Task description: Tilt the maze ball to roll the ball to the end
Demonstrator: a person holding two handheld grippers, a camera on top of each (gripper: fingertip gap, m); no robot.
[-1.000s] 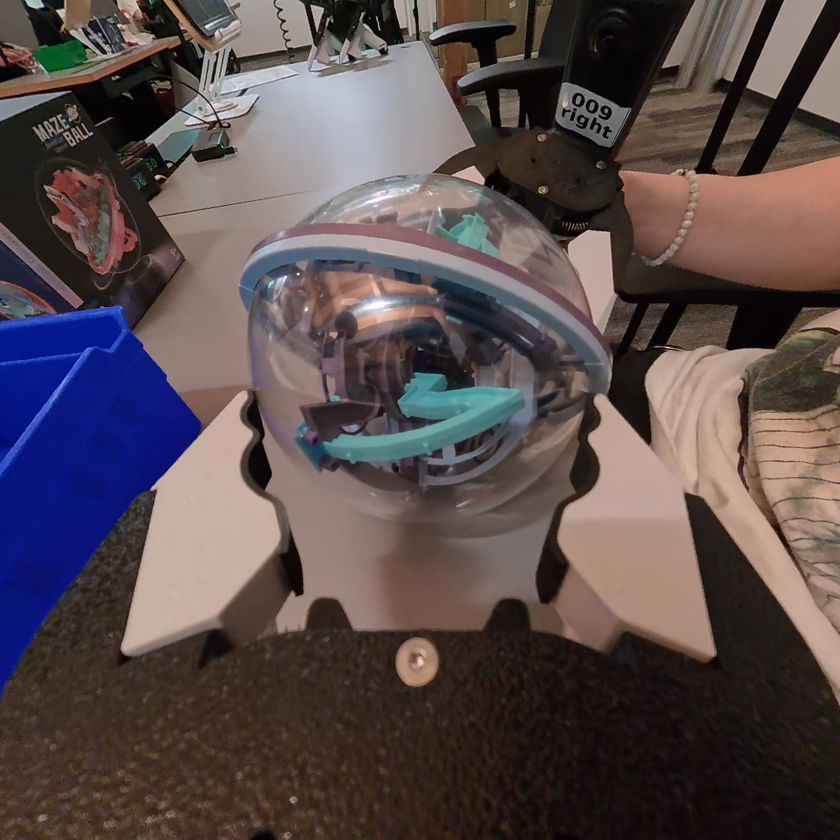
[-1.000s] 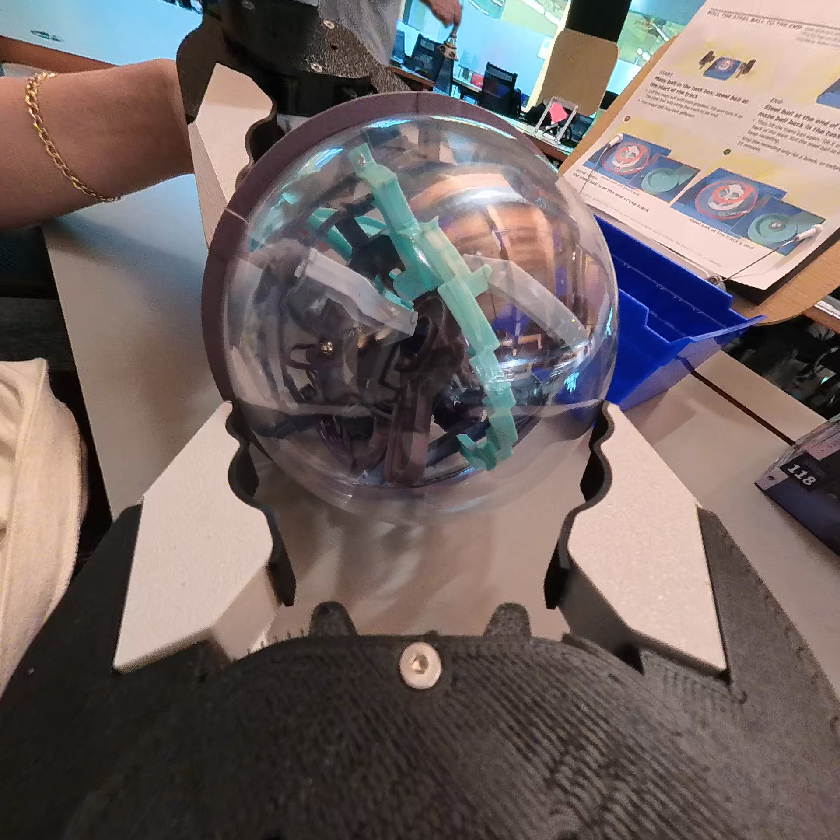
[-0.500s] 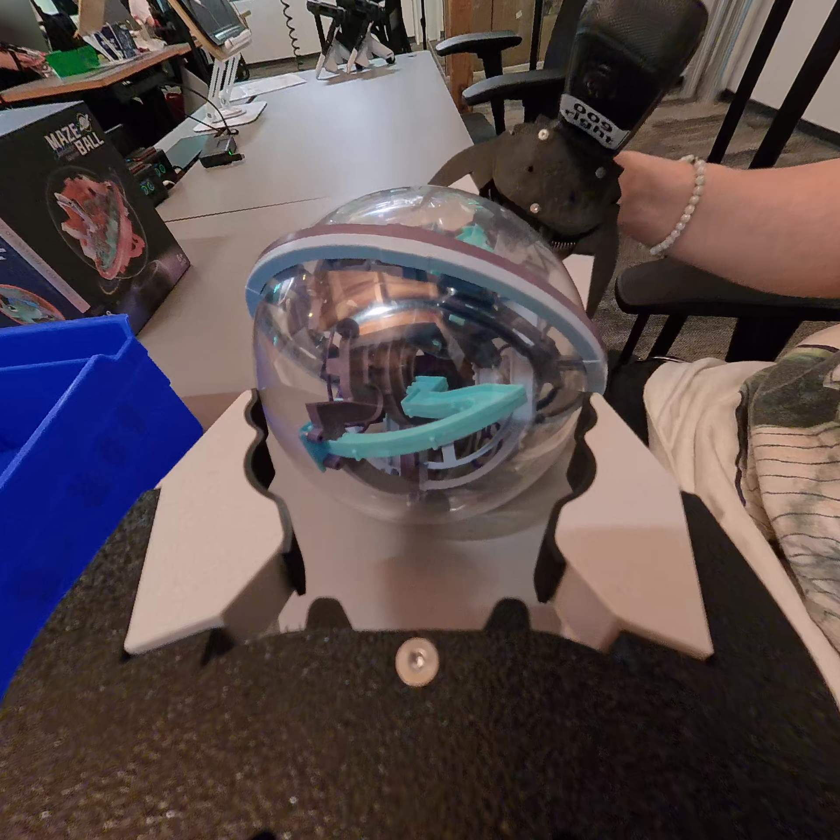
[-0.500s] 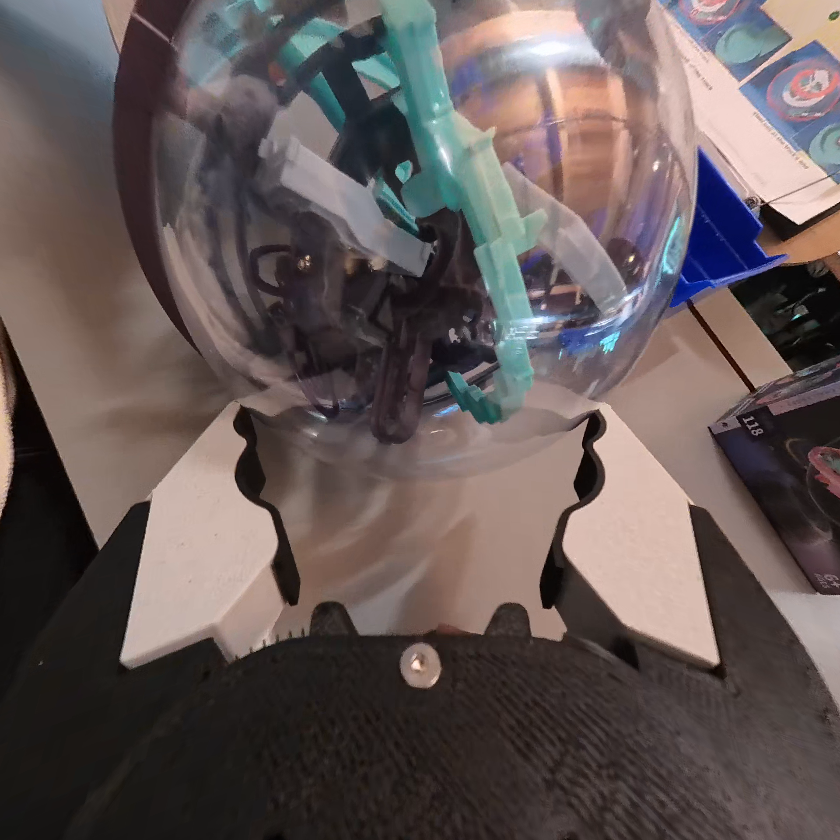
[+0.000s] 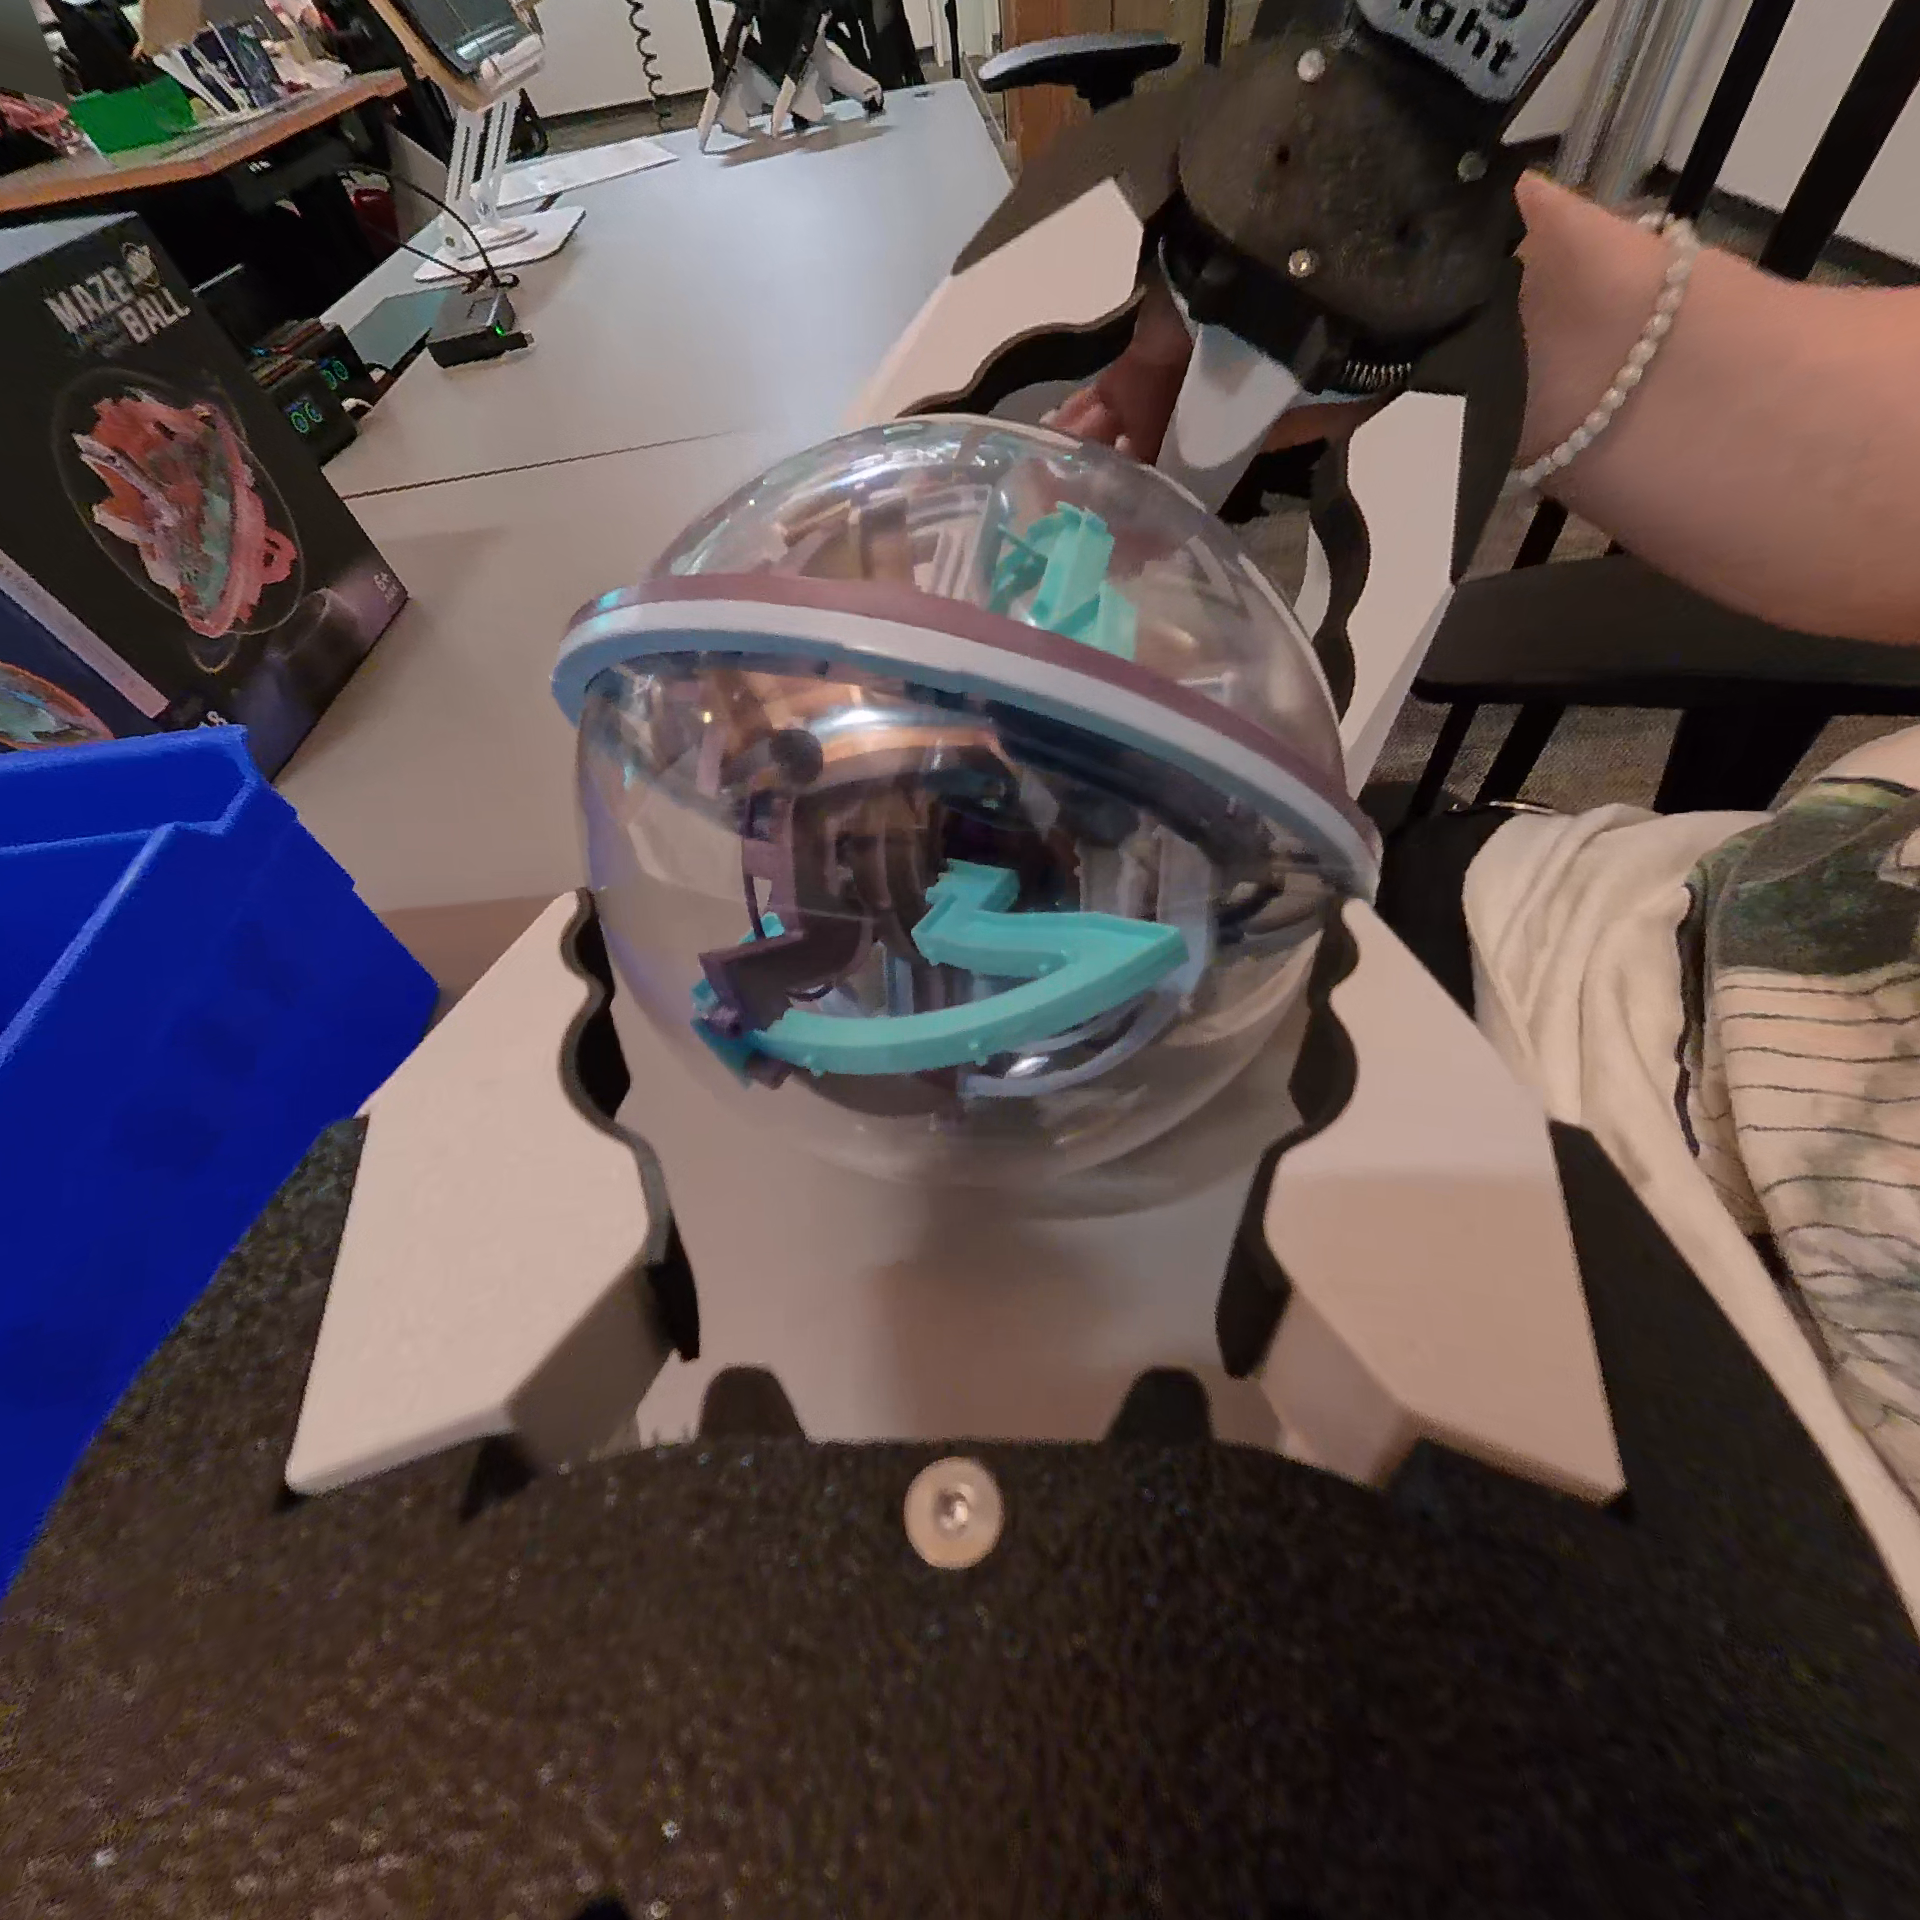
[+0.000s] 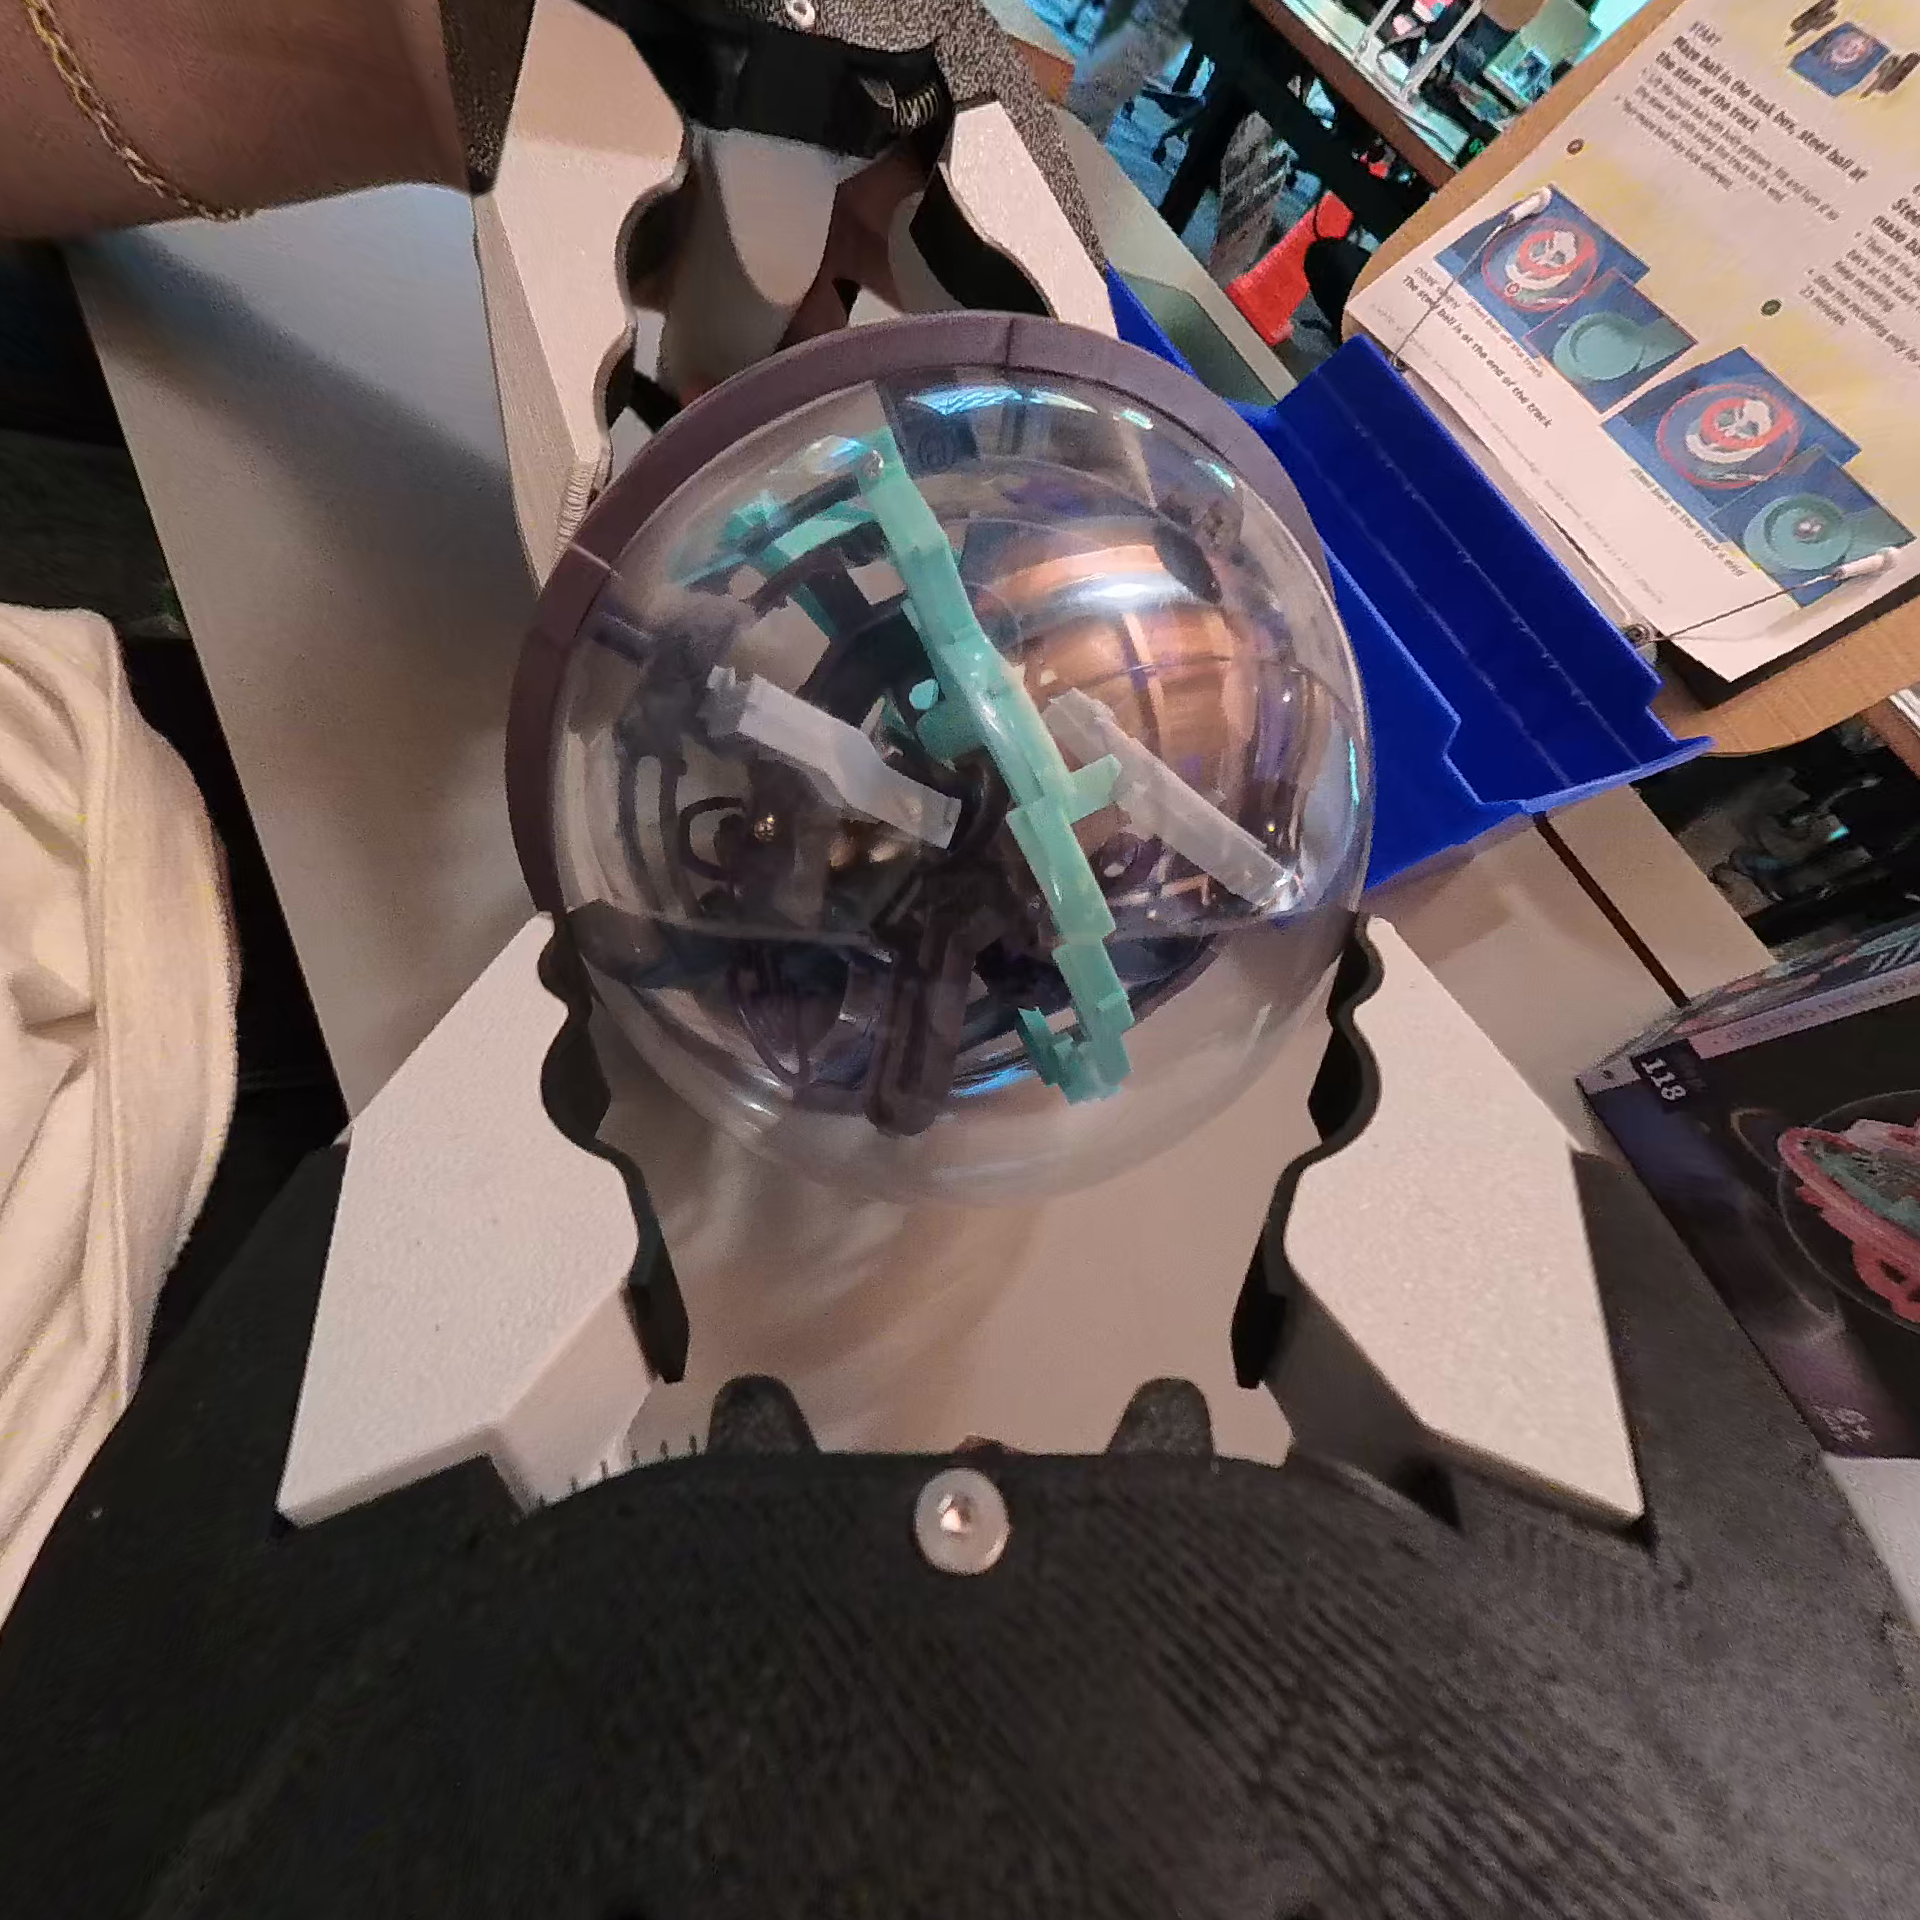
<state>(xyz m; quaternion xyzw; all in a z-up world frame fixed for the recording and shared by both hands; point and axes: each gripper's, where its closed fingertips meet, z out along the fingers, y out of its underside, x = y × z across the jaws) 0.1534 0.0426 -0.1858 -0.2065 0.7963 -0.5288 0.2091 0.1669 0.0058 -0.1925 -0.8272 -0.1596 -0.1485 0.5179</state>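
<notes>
We hold the maze ball point(image 5: 961, 810) between our two grippers, above the pale table point(image 5: 665, 312) near its edge. Our left gripper point(image 5: 961, 935) has its jaws spread wide, with both white fingers point(image 5: 499, 1122) against the clear shell on either side. Our right gripper point(image 6: 956, 935) is spread just as wide on the far half of the sphere, its fingers point(image 6: 1455, 1122) against the shell too. A mauve and pale band point(image 5: 1039, 644) circles the sphere at a slant, and teal track point(image 5: 997, 997) winds inside with dark and grey pieces. A small steel ball point(image 6: 766, 826) sits deep in the dark tracks. A blue bin point(image 5: 156, 987) stands just beside the left gripper, close to the sphere. A dark box point(image 5: 156, 499) stands behind the bin. An instruction sheet point(image 6: 1704, 312) leans behind the bin, and black chairs point(image 5: 1714, 623) crowd the table's edge beside our lap.
</notes>
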